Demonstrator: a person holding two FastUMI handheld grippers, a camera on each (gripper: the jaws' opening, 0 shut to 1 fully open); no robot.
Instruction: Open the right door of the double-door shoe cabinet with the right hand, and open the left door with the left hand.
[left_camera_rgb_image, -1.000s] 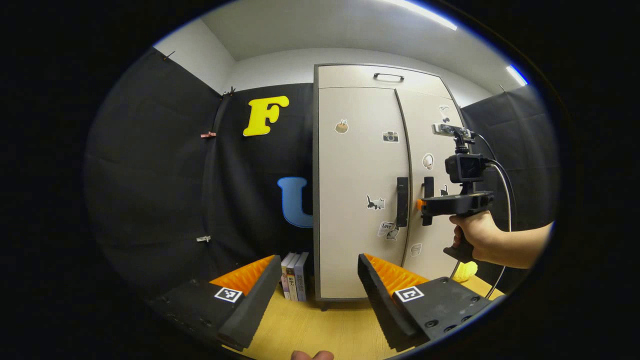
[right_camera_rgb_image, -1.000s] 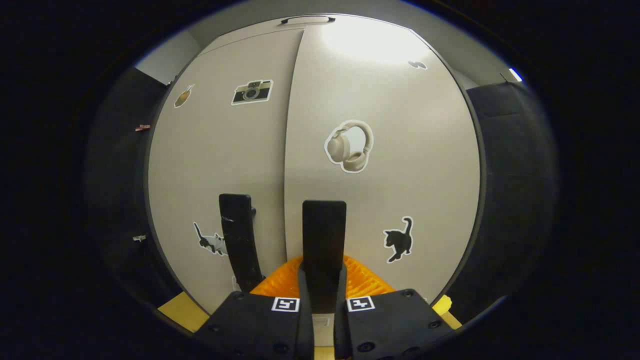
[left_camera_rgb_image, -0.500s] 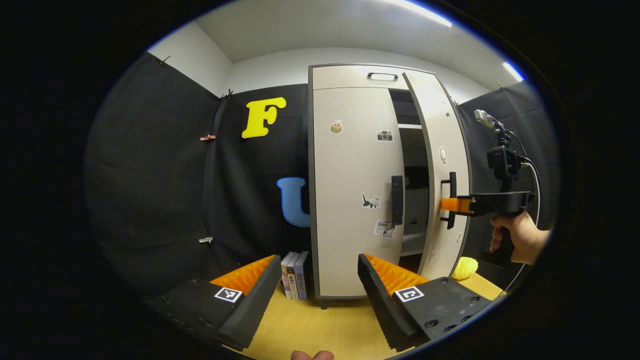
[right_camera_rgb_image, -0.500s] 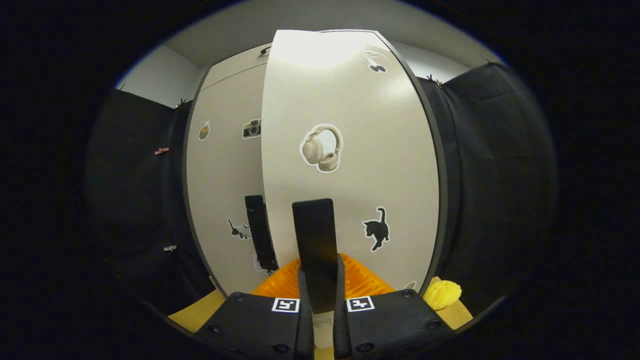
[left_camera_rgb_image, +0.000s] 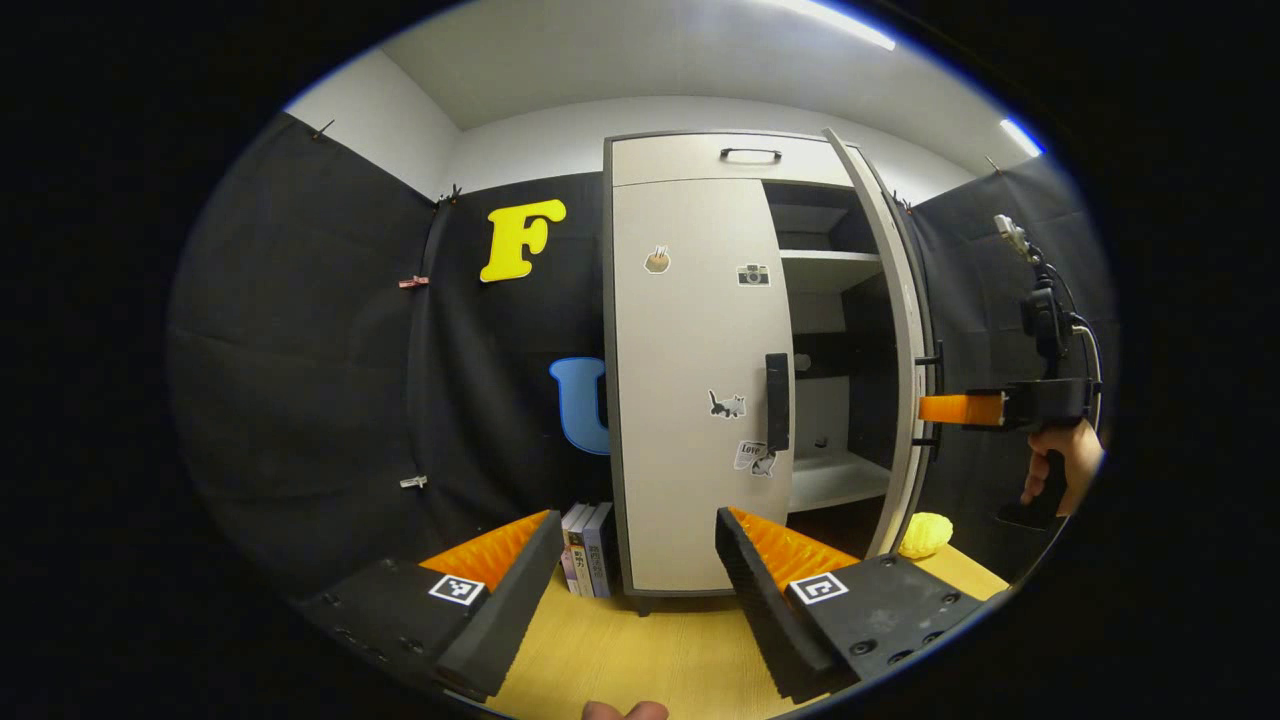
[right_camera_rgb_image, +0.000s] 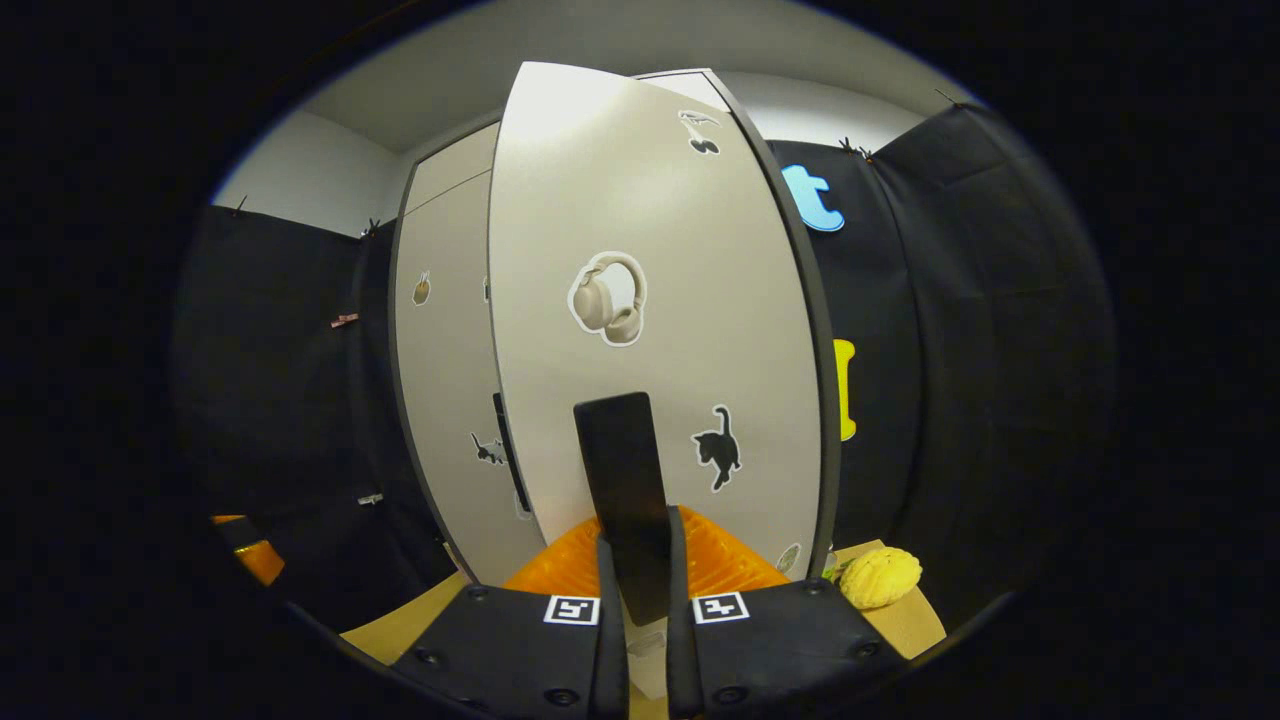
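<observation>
Because your right gripper (right_camera_rgb_image: 634, 590) is clamped on the right door's handle (right_camera_rgb_image: 620, 480), that right door (right_camera_rgb_image: 650, 330) stands swung well out from the shoe cabinet (left_camera_rgb_image: 700, 160), baring its shelves. Your left gripper (left_camera_rgb_image: 635, 560) hangs back over the table (left_camera_rgb_image: 640, 650) near its front edge, fingers spread wide and empty, squared to the closed left door (left_camera_rgb_image: 690, 380) and its handle (left_camera_rgb_image: 777, 400), which I judge is your next grab
</observation>
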